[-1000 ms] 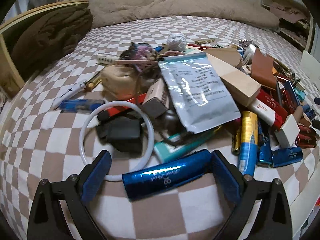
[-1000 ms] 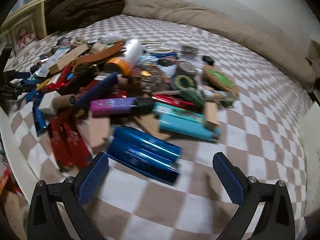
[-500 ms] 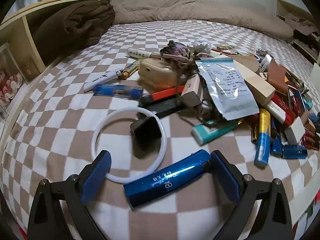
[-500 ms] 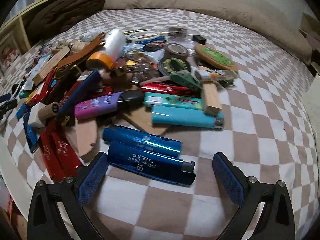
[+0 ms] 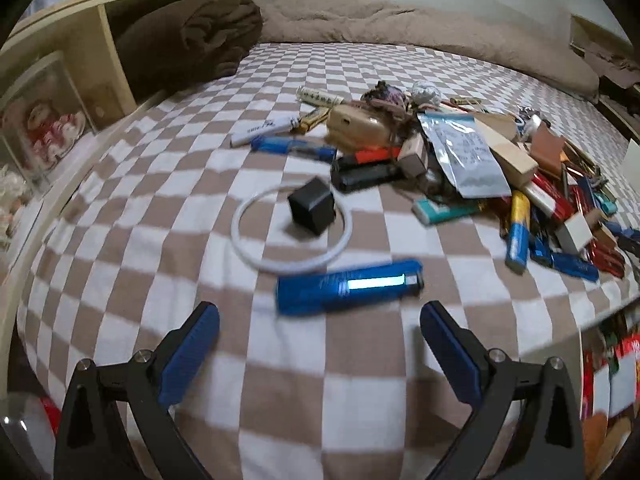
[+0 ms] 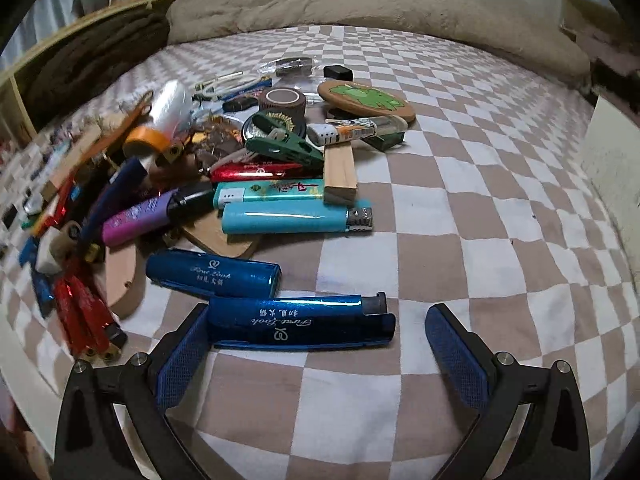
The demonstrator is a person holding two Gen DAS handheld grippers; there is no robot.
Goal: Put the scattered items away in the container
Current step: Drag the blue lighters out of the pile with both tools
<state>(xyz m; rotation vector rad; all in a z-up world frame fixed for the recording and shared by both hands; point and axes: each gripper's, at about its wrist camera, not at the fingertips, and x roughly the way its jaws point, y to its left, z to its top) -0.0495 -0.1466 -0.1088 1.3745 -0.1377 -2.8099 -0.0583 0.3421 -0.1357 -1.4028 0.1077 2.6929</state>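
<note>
A heap of small items covers a checkered bedspread (image 5: 120, 208). In the left wrist view a shiny blue lighter (image 5: 348, 286) lies flat just beyond my left gripper (image 5: 320, 354), which is open and empty. Behind it a black cube (image 5: 312, 206) sits in a white ring (image 5: 248, 252). In the right wrist view my right gripper (image 6: 320, 346) is open around another blue lighter (image 6: 300, 322), whose left end touches the left pad (image 6: 184, 352). A twin blue lighter (image 6: 212, 274) lies just behind it. No container is in view.
The pile holds a light blue lighter (image 6: 296, 218), a purple one (image 6: 136, 220), a green clip (image 6: 284, 146), a wooden block (image 6: 340, 172) and a foil pouch (image 5: 464, 156). A beige blanket (image 6: 360, 4) lines the far edge. A wooden shelf (image 5: 92, 52) stands left. The bed edge (image 5: 592, 316) drops off nearby.
My left gripper backed away from the blue lighter, which was between its fingers and now lies ahead of them. My right gripper moved forward until its blue lighter sits between the fingers.
</note>
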